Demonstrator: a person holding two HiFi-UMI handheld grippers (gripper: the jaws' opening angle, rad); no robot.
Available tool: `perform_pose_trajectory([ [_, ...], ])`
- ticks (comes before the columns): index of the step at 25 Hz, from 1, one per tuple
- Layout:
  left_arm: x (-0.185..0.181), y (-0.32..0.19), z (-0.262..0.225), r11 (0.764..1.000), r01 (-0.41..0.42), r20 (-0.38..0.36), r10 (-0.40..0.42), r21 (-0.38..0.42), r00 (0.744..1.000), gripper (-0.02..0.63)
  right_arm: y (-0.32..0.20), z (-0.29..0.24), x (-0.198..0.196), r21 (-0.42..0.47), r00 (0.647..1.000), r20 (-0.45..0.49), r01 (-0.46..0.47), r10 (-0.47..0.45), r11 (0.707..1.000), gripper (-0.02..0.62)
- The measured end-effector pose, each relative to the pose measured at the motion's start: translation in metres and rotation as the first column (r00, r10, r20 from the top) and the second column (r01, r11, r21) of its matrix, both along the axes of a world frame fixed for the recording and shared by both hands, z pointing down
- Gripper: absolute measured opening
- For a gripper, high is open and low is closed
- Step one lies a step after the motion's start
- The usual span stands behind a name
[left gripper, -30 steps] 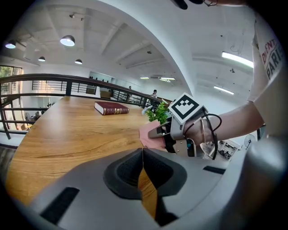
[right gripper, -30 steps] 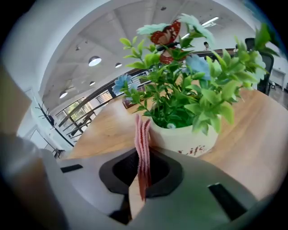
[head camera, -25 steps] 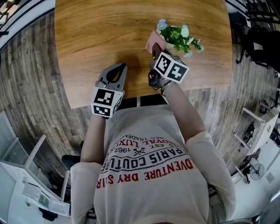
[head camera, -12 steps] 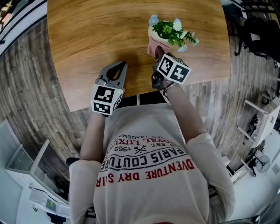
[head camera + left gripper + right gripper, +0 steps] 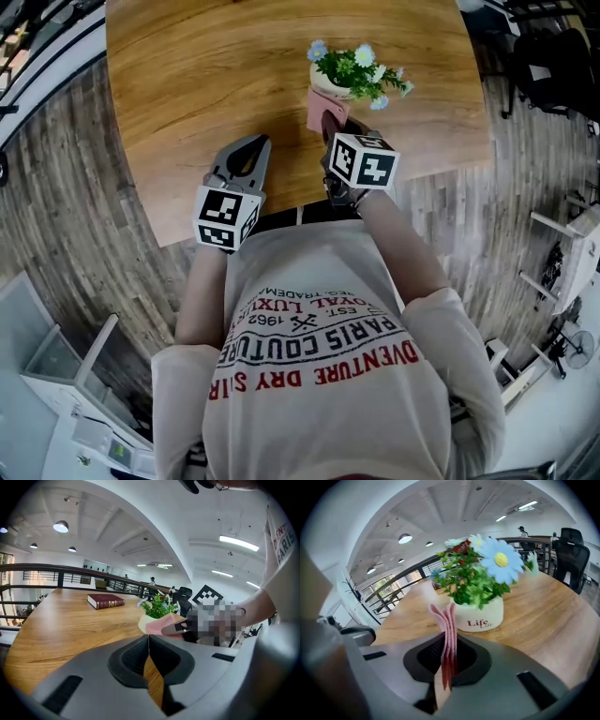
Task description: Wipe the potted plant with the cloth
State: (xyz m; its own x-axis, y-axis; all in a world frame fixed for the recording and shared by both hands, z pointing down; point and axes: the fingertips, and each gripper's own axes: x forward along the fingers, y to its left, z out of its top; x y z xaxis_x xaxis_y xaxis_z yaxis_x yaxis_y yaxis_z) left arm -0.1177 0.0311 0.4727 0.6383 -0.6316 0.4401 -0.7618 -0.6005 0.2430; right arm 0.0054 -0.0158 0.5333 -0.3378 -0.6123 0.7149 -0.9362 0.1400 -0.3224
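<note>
A small potted plant (image 5: 349, 75) with green leaves and pale blue flowers stands in a white pot near the table's front right. My right gripper (image 5: 330, 124) is shut on a folded pink cloth (image 5: 322, 103), which sits against the pot's near left side. In the right gripper view the cloth (image 5: 446, 620) sticks up between the closed jaws, just in front of the pot (image 5: 480, 613). My left gripper (image 5: 251, 142) rests shut and empty over the table, to the left of the plant. The left gripper view shows the plant (image 5: 158, 606) and cloth (image 5: 161, 624) ahead on the right.
The round wooden table (image 5: 187, 94) has its front edge just under both grippers. A dark red book (image 5: 106, 601) lies farther back on the table. Black office chairs (image 5: 572, 550) stand beyond the table's right side. A railing runs behind the table.
My right gripper has shifted a little by the pot with the cloth in it and rolled slightly. My left gripper has stayed where it was.
</note>
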Motion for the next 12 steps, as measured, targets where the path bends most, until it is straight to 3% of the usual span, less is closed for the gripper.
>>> perform_pose_trajectory([
  [6, -0.005, -0.006, -0.013, 0.999, 0.013, 0.021, -0.014, 0.037, 1.0, 0.017, -0.006, -0.043, -0.026, 0.132, 0.984, -0.066, 0.174, -0.167, 0.976, 0.037],
  [12, -0.003, -0.02, -0.025, 0.997, 0.028, 0.029, -0.03, 0.066, 0.999, 0.017, -0.025, -0.109, -0.025, 0.287, 0.964, -0.11, 0.266, -0.244, 0.92, 0.037],
])
